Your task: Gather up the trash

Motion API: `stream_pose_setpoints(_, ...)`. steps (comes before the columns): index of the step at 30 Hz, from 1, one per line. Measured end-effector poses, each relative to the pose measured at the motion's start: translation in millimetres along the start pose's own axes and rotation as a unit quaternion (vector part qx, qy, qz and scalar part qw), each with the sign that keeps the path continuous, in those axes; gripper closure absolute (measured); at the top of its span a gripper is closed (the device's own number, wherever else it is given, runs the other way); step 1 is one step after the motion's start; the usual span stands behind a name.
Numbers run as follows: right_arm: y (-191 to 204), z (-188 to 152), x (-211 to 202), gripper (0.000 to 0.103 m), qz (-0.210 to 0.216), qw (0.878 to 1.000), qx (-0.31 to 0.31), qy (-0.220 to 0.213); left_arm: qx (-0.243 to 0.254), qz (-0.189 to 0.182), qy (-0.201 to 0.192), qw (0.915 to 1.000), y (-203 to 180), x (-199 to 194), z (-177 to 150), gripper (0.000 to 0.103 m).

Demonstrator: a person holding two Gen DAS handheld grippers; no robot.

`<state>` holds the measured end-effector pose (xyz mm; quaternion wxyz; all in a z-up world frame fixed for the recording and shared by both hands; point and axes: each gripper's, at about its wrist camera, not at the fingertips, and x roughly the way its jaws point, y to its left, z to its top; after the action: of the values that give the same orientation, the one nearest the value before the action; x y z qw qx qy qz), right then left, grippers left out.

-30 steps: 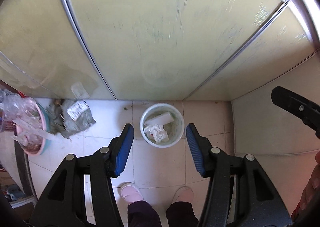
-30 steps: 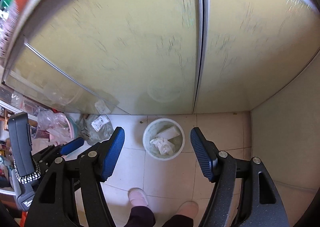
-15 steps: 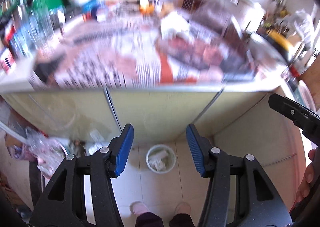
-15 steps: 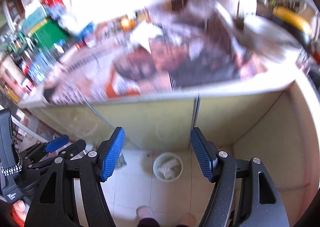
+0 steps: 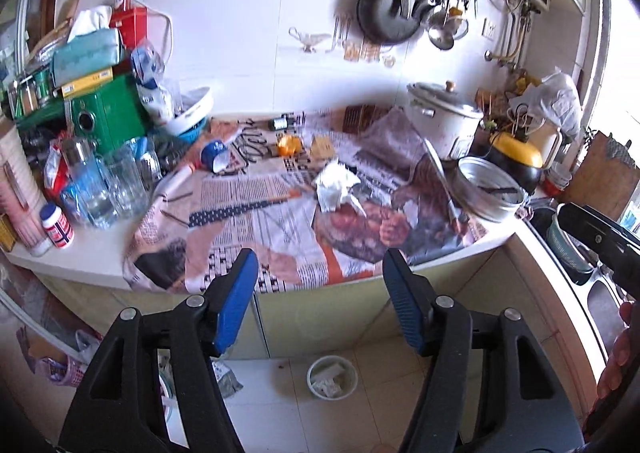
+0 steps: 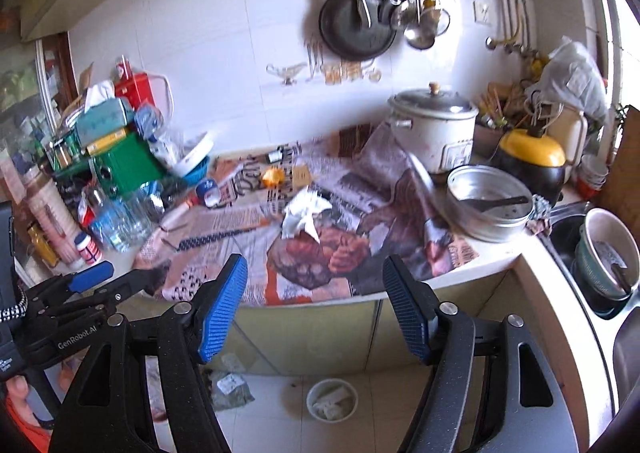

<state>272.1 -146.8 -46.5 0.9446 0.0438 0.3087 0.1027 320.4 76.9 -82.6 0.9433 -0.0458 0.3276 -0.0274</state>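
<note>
On the left of the newspaper-covered white counter I see a stack of green and red boxes and clear glass mugs, pushed back, probably to free the middle. My left gripper hangs in front of the counter edge, jaws opening and nothing between them. Beyond it, mid-counter on the newsprint, lies the crumpled white tissue, which I take to be the next bit of trash. Below, on the tiled floor against the cabinet, stands the small round white bin already holding paper scraps. My right gripper is likewise empty, its jaws opening toward that tissue. Further right sit a white rice cooker and a metal pot by the sink.
</note>
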Motion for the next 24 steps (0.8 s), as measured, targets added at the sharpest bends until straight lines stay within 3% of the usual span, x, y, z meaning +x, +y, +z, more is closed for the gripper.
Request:
stream_pose_setpoints(8,-0.9,18.1,-5.1,0.024,-0.02,0.999,0.0,-0.025,0.013,-0.003,-0.016,0.9998,0.9,-7.0,23.3,0.015)
stream_pose_setpoints(15,-12.5,32.9,26.4,0.023,-0.012,1.0,-0.003,-0.028,0.012,0.013,-0.017,0.9997,-0.6,22.7,41.8,0.014)
stream_pose_setpoints(24,-42.1,77.2,84.7,0.023,0.02,0.999,-0.027,-0.029,-0.01,0.048,-0.022,0.9986,-19.9,87.5,101.2,0.014)
